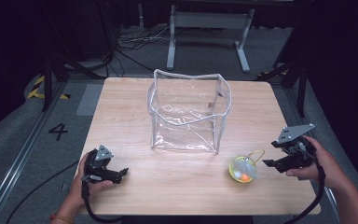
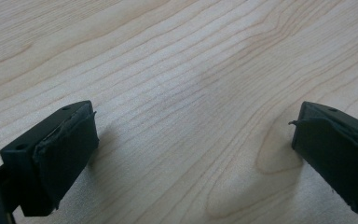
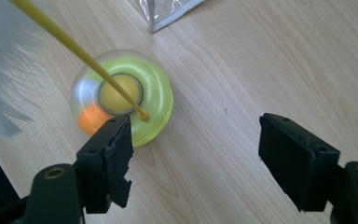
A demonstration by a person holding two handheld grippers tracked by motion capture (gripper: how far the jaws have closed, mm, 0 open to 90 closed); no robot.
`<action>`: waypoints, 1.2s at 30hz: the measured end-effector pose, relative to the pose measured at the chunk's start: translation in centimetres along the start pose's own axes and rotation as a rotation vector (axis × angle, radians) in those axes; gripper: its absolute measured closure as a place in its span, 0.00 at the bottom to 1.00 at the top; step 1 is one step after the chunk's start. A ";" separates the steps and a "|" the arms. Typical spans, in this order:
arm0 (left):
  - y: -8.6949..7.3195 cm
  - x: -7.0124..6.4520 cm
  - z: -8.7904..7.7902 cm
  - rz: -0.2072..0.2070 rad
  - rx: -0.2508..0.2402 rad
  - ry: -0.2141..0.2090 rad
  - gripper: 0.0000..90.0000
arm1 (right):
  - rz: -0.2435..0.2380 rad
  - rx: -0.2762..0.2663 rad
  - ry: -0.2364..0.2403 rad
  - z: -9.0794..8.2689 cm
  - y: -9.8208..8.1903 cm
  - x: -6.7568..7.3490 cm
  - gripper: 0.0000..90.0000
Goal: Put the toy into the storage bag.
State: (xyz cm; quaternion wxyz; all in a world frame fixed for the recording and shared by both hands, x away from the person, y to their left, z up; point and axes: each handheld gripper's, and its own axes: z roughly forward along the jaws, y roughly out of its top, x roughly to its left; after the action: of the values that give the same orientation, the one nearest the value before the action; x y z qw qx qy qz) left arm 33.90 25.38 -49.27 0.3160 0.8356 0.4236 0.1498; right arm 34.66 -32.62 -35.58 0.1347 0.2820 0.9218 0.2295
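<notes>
High view: bag (image 1: 186, 114) behind ball (image 1: 243, 168).

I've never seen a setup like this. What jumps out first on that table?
The clear plastic bag stands open and upright at the middle of the wooden table, its white-trimmed rim sagging. Nearer the person, to its right, lies a small yellow-green ball with a yellow loop and something orange inside. The right tool sits open just beside the ball, while the left tool, also open, waits over bare wood at the near left.
</notes>
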 end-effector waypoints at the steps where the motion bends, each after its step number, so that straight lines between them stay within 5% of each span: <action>1: 0.0 0.0 0.0 0.000 0.000 0.000 0.01 | -0.008 0.004 0.002 -0.1 0.5 0.2 0.30; 23: 0.0 0.0 0.0 -0.002 -0.003 0.001 0.01 | -0.082 0.079 0.022 0.5 3.1 0.9 0.45; 30: 0.0 0.0 0.0 0.003 -0.001 0.001 0.01 | -0.112 0.099 0.056 0.4 4.1 1.1 0.73; 32: 0.0 0.0 0.0 0.003 0.000 0.001 0.01 | -0.141 0.132 0.086 0.4 4.4 1.4 0.93; 36: 0.0 0.0 0.0 0.000 -0.003 0.001 0.01 | -0.153 0.155 0.086 0.3 4.6 1.6 0.97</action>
State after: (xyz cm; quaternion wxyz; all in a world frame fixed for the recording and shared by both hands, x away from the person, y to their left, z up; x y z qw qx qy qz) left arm 33.91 25.38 -49.28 0.3170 0.8351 0.4236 0.1508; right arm 35.60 -28.23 -33.74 0.0902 0.2102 0.9605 0.1586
